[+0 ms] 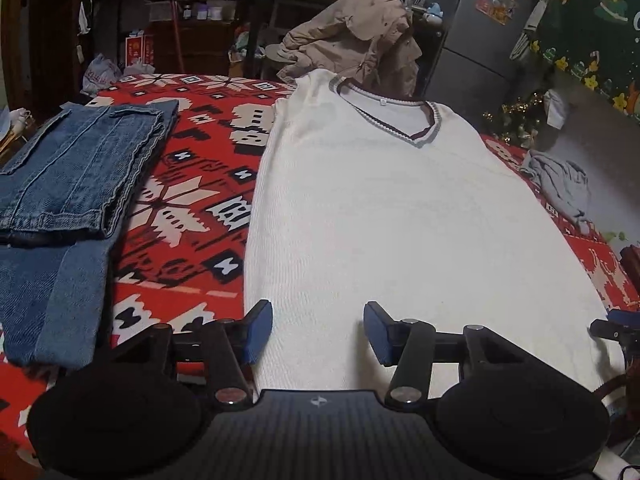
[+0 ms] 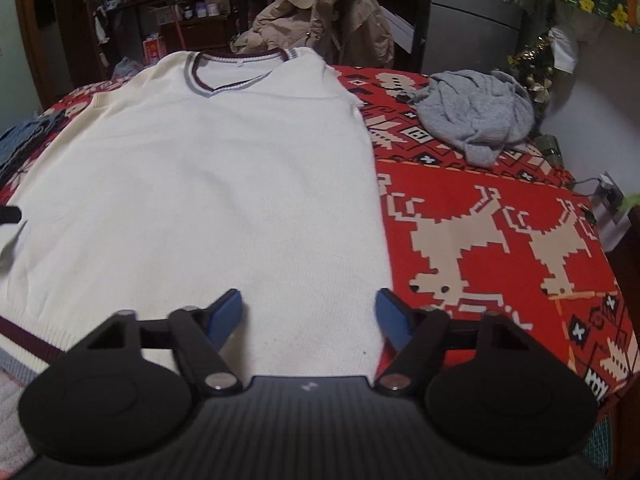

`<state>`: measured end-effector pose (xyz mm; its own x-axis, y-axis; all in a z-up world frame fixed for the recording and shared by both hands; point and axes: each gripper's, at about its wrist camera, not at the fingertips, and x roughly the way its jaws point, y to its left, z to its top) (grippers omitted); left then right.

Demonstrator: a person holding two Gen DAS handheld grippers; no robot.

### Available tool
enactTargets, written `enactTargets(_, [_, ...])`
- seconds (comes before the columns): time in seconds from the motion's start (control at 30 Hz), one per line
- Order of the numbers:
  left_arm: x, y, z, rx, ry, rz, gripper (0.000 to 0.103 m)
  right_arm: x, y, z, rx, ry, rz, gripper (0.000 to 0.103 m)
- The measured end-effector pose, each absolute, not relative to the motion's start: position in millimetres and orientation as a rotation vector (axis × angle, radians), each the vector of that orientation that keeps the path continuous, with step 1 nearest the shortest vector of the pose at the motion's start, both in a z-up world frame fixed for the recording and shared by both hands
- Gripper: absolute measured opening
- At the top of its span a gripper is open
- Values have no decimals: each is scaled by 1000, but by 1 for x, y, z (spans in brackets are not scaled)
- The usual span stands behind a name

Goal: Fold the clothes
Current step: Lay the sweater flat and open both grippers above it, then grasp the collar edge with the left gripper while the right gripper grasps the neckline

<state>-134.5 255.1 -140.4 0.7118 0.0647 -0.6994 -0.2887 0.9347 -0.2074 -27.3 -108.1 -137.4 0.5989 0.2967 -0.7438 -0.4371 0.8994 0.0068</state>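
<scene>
**Both grippers poised at the hem of the white vest**

Nearest the cameras, the left gripper hangs over the vest's lower left corner, jaws parted with knit below them but nothing pinched; its outer blue pad sits right at the garment's side edge. The right gripper is the same at the lower right corner, jaws apart and empty, one pad at the edge where white meets the red patterned blanket.

The white knit vest lies flat, face up, hem toward the grippers and V-neck at the far end. It looks soft, light and limp, so it should drape and sag from any single pinch; the two hem corners seem the best places to take hold, lifted together.

Folded jeans rest to the left, a crumpled grey sweater to the right, a beige jacket beyond
</scene>
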Motion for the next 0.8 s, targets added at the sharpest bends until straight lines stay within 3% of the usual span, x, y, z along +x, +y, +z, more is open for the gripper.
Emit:
enactTargets(0.07, [-136,254,-138,-321,756,209,41,-27,-111,-134,-159,833,425,53])
enactTargets(0.13, [-135,253,-133,-322,756,221,33,-26,-112,-130,-156,837,420,42])
enactTargets(0.2, [-132,254,-127,-331,750,225,26,-25,-108,-124,-177,821,407,42])
enactTargets(0.37, [-107,263,-106,-351,750,209,21,-15,-97,-103,-230,780,416,43])
enactTargets(0.4, [-98,265,-102,-319,755,208,21,-11,-94,-98,-242,779,431,44])
enactTargets(0.47, [-80,269,-93,-255,765,207,21,-2,-90,-88,-262,762,468,68])
enactTargets(0.5, [-71,274,-89,-235,762,203,21,4,-87,-83,-272,758,476,72])
enactTargets(0.6, [-42,289,-79,-206,772,204,23,27,-84,-68,-299,708,469,77])
enactTargets(0.67, [-23,301,-75,-204,775,202,23,48,-81,-60,-312,692,467,88])
enactTargets(0.8, [19,322,-70,-198,777,211,23,102,-74,-52,-309,708,468,90])
